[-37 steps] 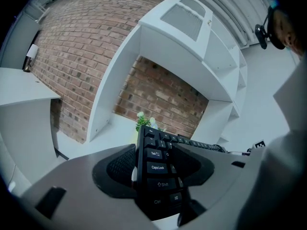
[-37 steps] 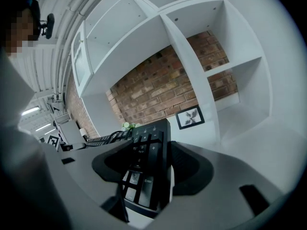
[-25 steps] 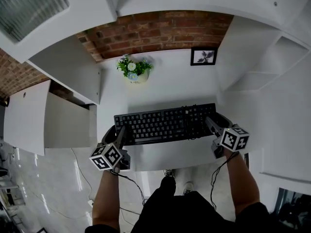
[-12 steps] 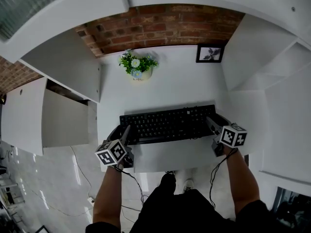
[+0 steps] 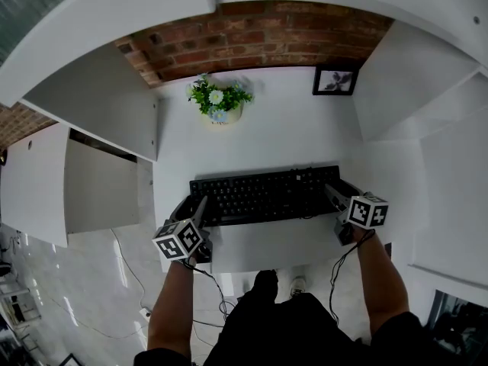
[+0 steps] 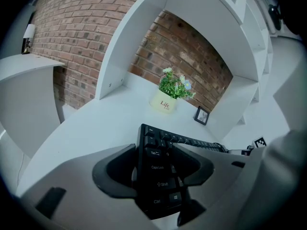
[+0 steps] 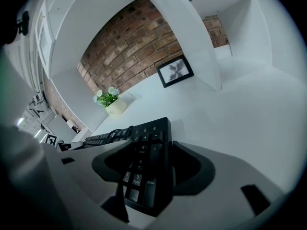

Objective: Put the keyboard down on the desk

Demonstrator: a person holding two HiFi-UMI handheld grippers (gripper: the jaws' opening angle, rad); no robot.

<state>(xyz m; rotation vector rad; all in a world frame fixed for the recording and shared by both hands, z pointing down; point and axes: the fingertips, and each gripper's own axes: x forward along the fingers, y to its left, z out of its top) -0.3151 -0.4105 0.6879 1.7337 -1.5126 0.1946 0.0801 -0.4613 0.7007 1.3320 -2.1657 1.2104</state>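
Observation:
A black keyboard [image 5: 267, 195] lies level across the near part of the white desk [image 5: 282, 139]. My left gripper [image 5: 198, 210] is shut on its left end, where the Tab, Caps Lock and Shift keys [image 6: 158, 169] sit between the jaws. My right gripper [image 5: 334, 197] is shut on the number-pad end [image 7: 144, 162]. The keyboard's shadow lies close beneath its far corner. I cannot tell whether it touches the desk. Its cable [image 5: 309, 170] leaves the back edge.
A potted plant [image 5: 218, 101] and a small picture frame [image 5: 335, 81] stand at the back of the desk against the brick wall [image 5: 259, 33]. White shelf panels [image 5: 99, 105] close in both sides. Bare desk lies between keyboard and plant.
Both grippers keep their hold on the keyboard. It now sits slightly farther from the plant, toward the desk's front edge. The head camera has shifted a little.

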